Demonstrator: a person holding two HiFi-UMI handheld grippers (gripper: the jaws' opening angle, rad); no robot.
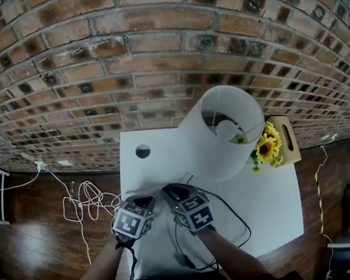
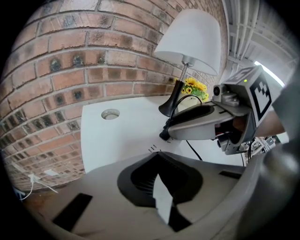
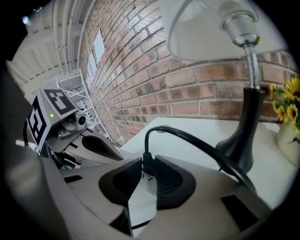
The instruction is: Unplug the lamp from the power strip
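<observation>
A black-stemmed lamp (image 1: 224, 130) with a white shade stands on the white table (image 1: 277, 212). Its black cord (image 3: 187, 138) arcs down to a black plug (image 3: 147, 164), which stands upright in a white power strip (image 2: 153, 149). My right gripper (image 3: 147, 165) is shut on that plug, one pad on each side. Just left of it my left gripper (image 2: 158, 157) is closed on the white power strip, of which a sliver shows between the pads. In the head view both grippers, the left gripper (image 1: 149, 200) and the right gripper (image 1: 171, 192), sit close together at the table's front middle.
A vase of sunflowers (image 1: 265, 148) and a small wooden box (image 1: 286, 139) stand right of the lamp. A round cable hole (image 1: 142, 150) is at the table's back left. A brick wall (image 1: 153, 57) runs behind. White cables (image 1: 85, 203) lie on the wooden floor at left.
</observation>
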